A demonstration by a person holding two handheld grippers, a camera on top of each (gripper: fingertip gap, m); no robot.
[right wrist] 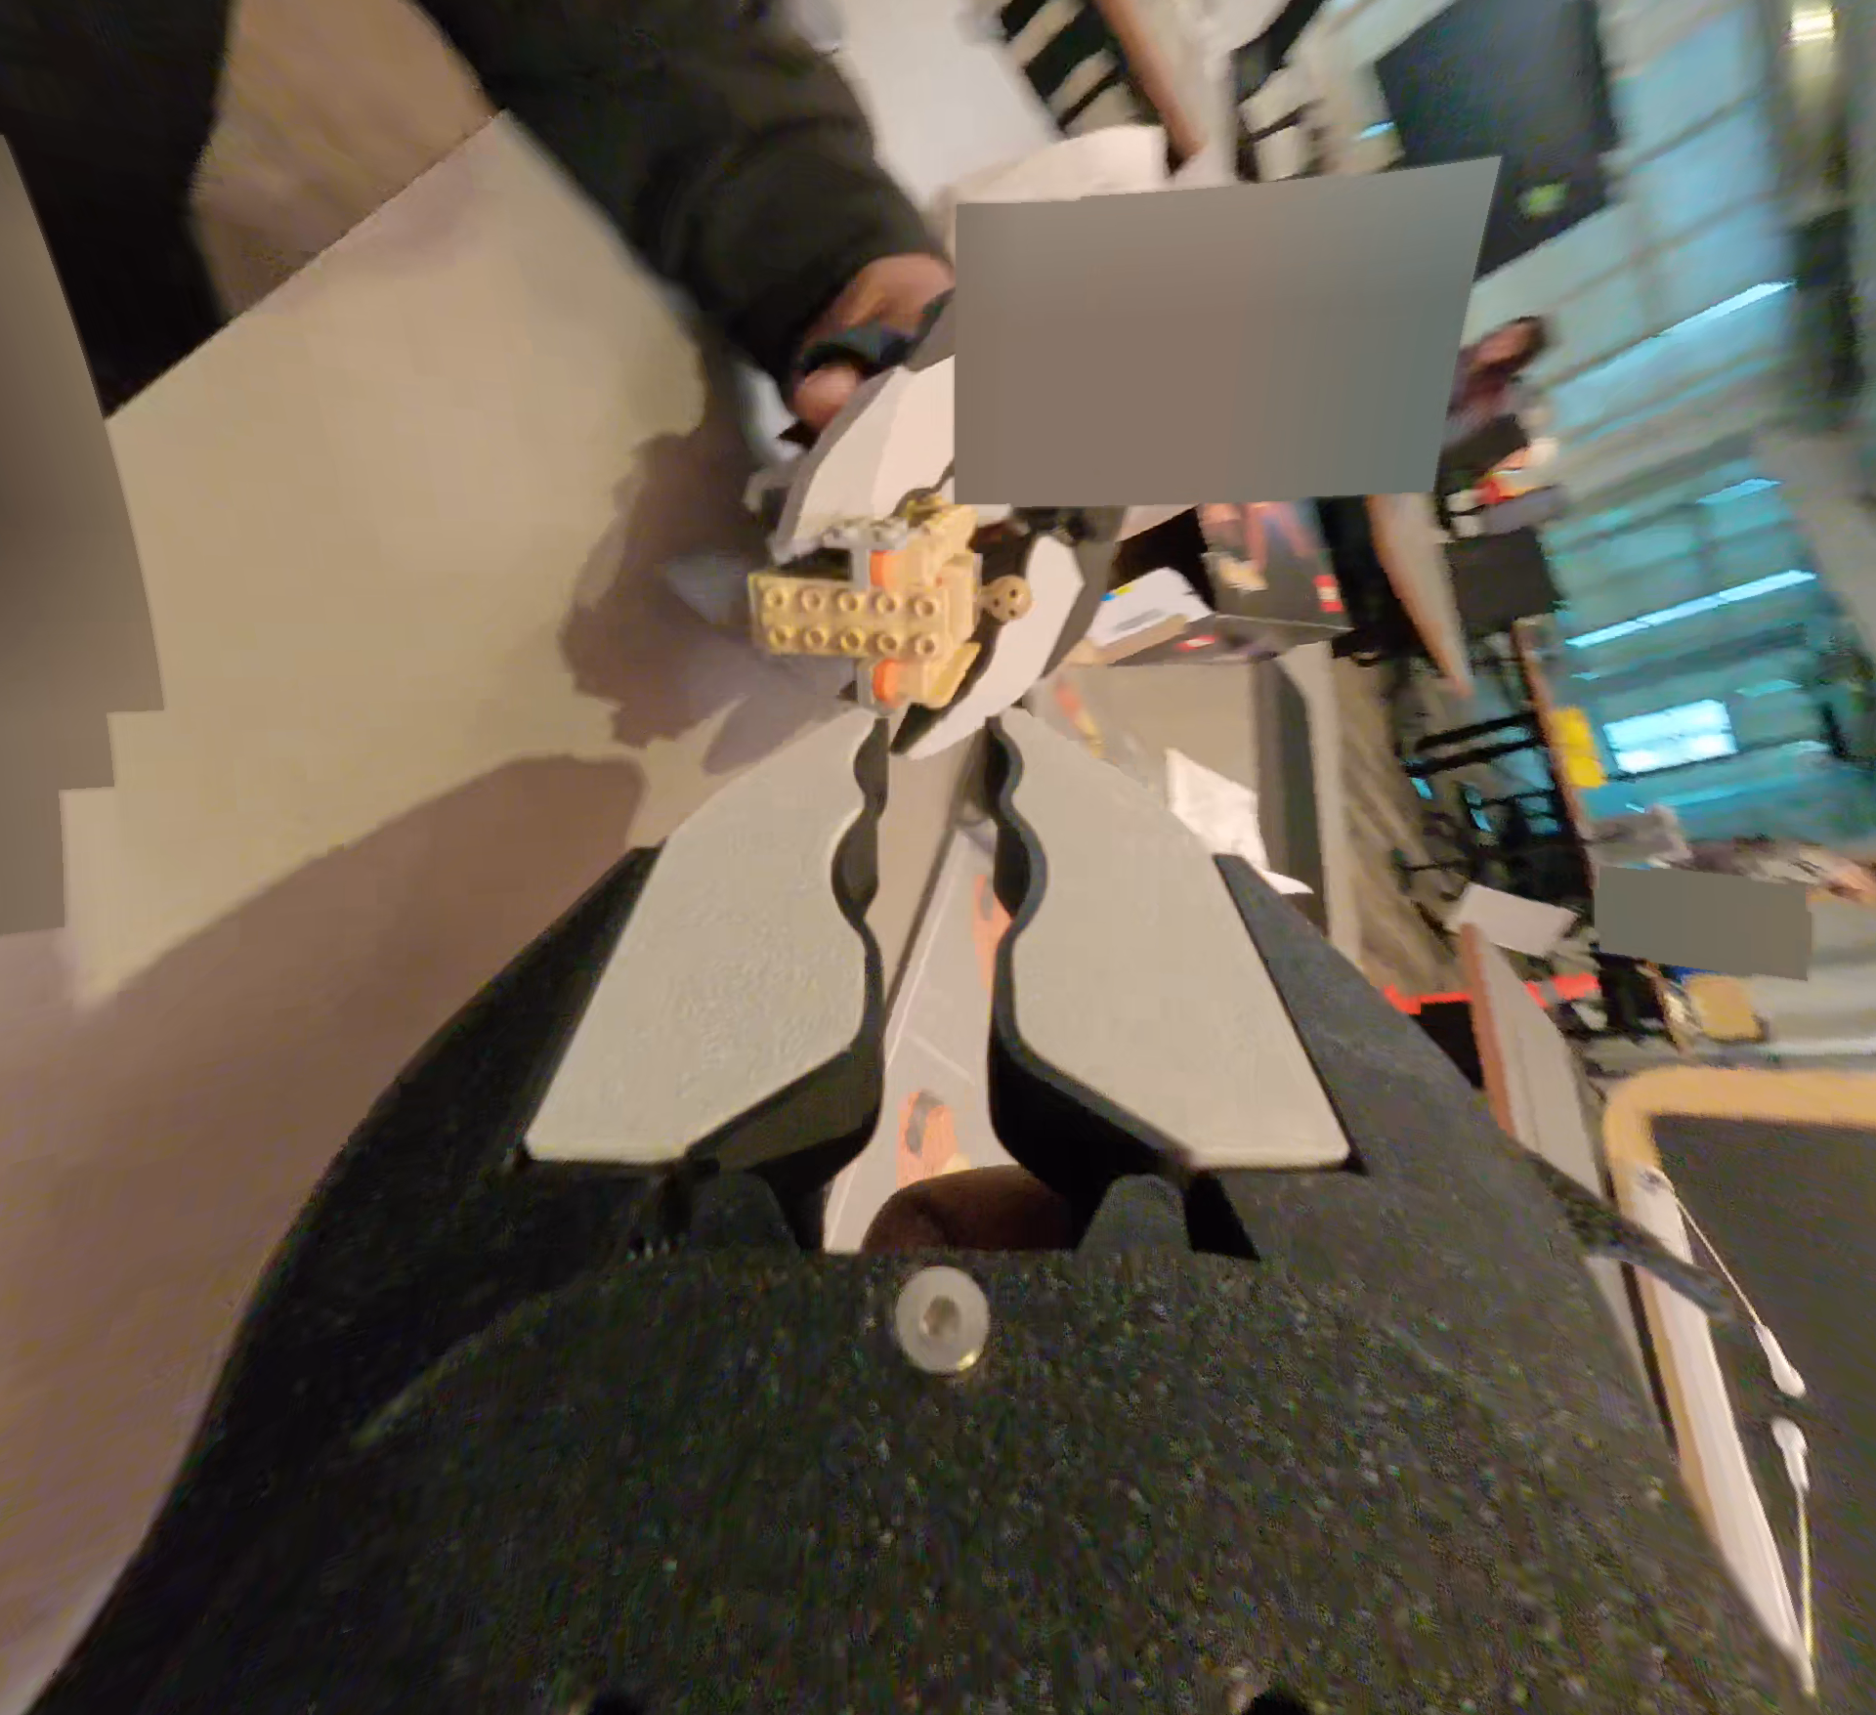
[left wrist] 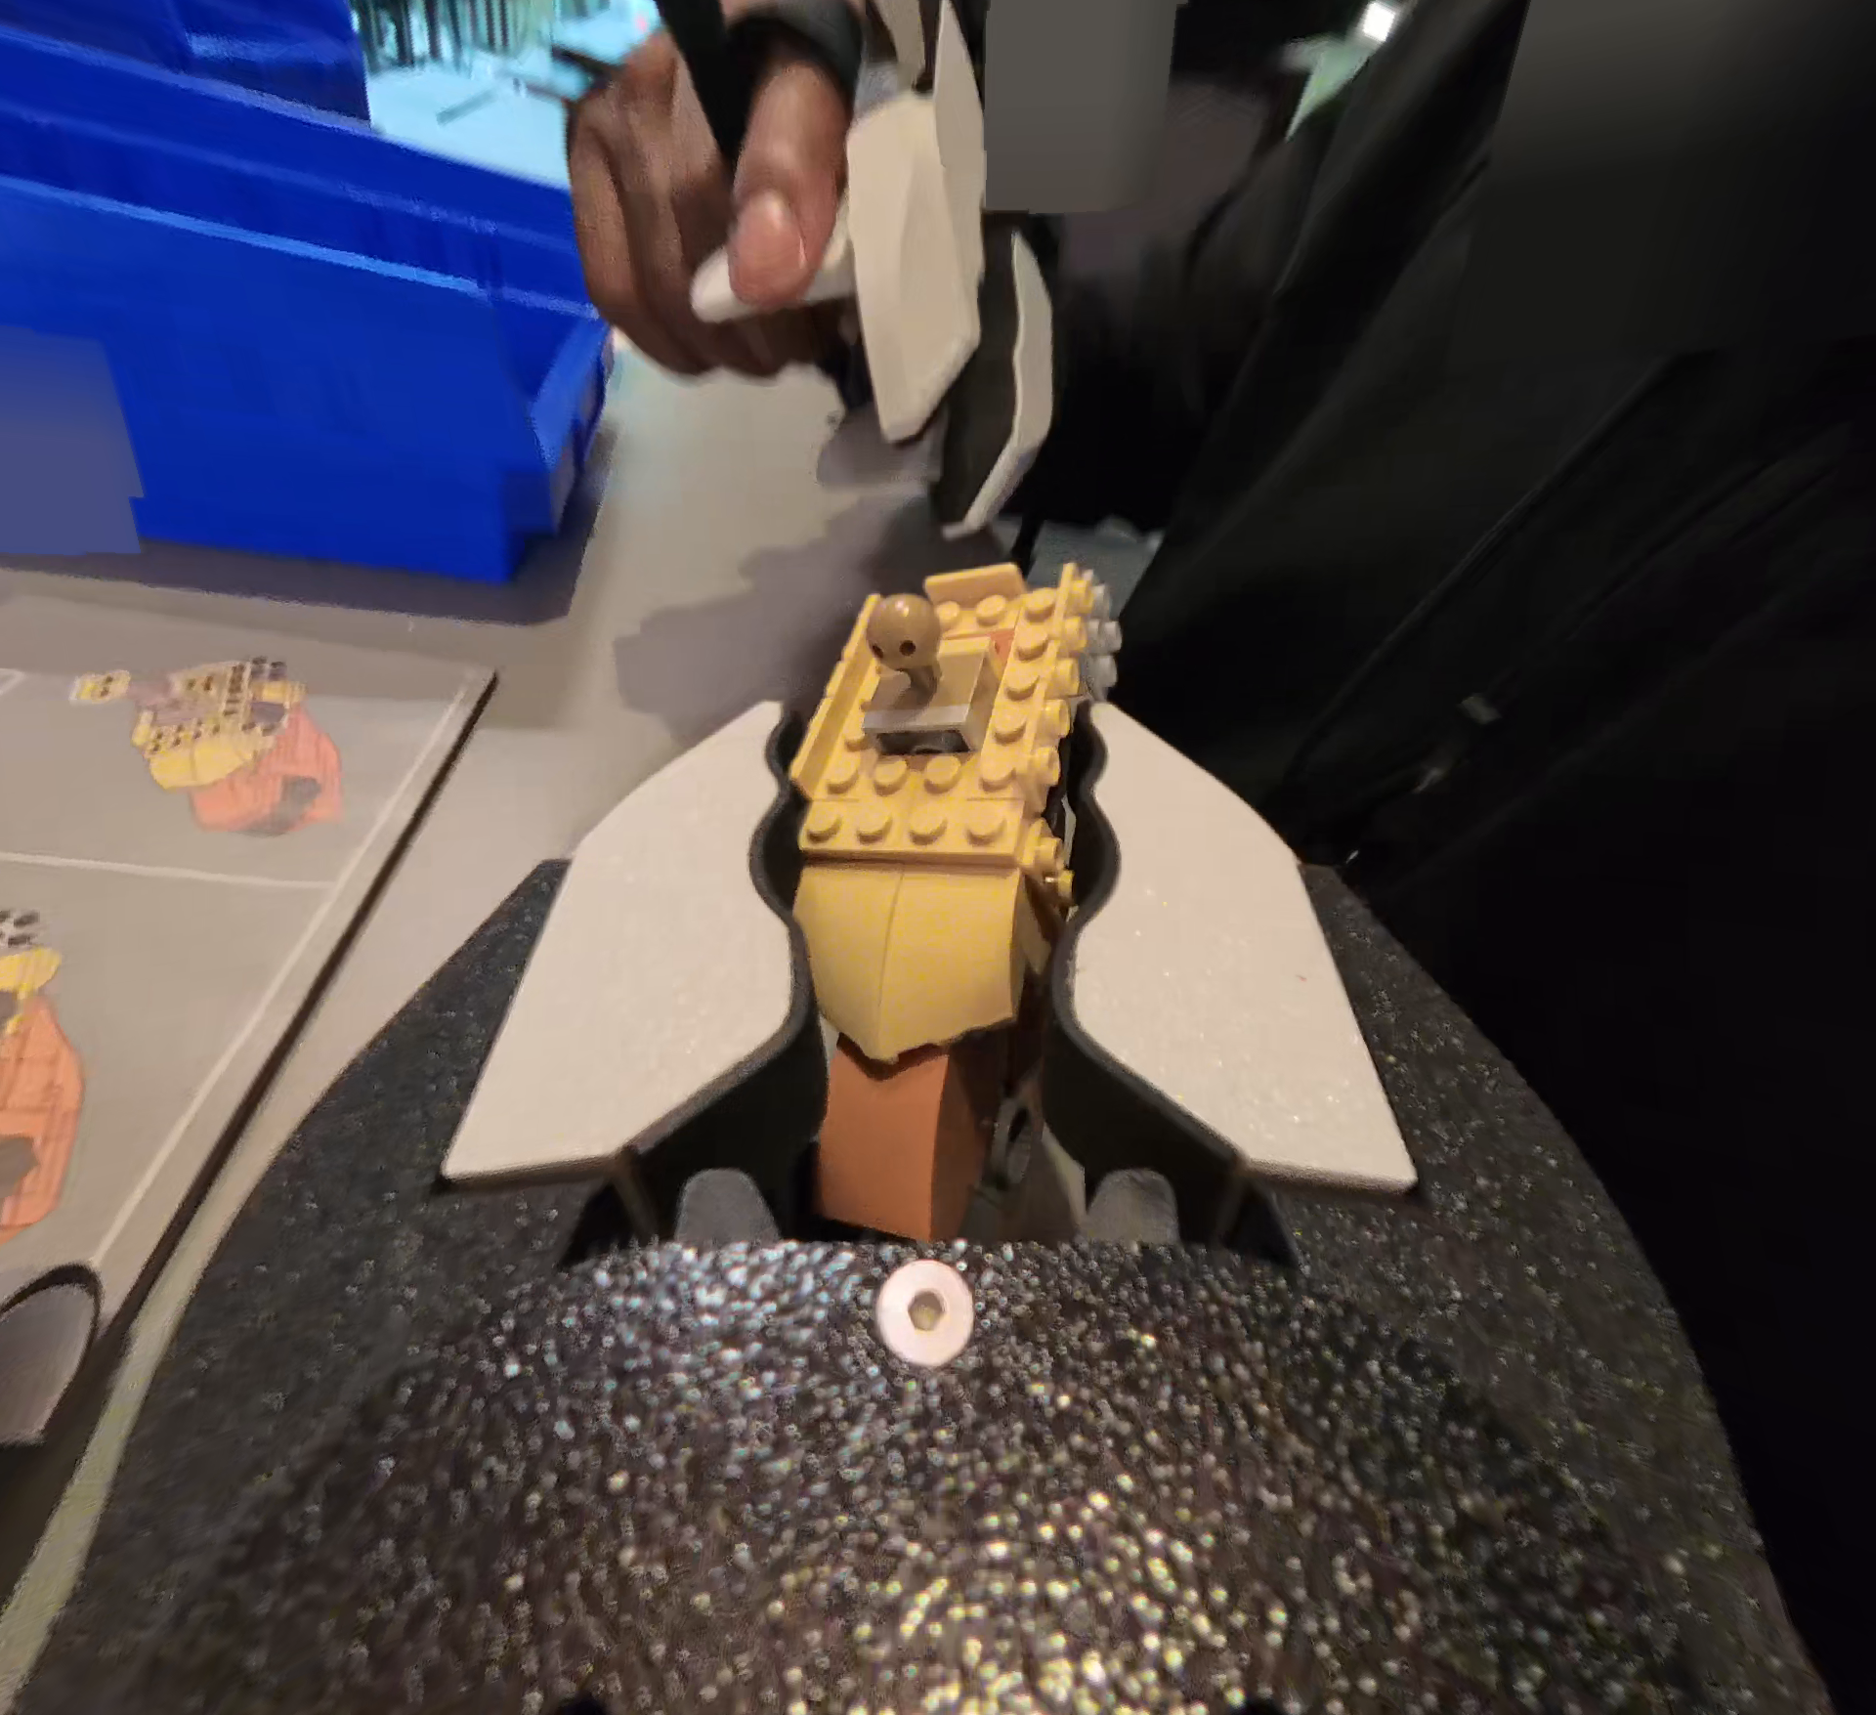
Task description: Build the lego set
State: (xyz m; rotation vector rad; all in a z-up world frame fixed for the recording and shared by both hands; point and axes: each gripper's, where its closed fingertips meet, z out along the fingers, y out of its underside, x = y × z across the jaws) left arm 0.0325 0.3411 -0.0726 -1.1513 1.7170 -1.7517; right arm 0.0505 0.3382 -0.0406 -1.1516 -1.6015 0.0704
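Left wrist view: the left gripper [left wrist: 929, 813] pinches a tan and orange lego model [left wrist: 934, 813] between its two grey fingers [left wrist: 650, 935], clamping its sides. A round tan ball piece [left wrist: 906, 629] on a small grey mount stands on the studded top. An open instruction booklet [left wrist: 203, 854] lies on the grey table [left wrist: 629, 570] to the left, with blue bins [left wrist: 254, 296] behind it. Farther off, a hand [left wrist: 690, 174] holds the right gripper [left wrist: 964, 296] above the model; whether it touches the model cannot be told.

Right wrist view: the right gripper [right wrist: 929, 763] has its fingers [right wrist: 731, 956] parted with a narrow gap, nothing between them. Just beyond the tips, the left gripper [right wrist: 914, 610] holds the lego model [right wrist: 873, 621], studs facing the camera, above the table [right wrist: 355, 549].
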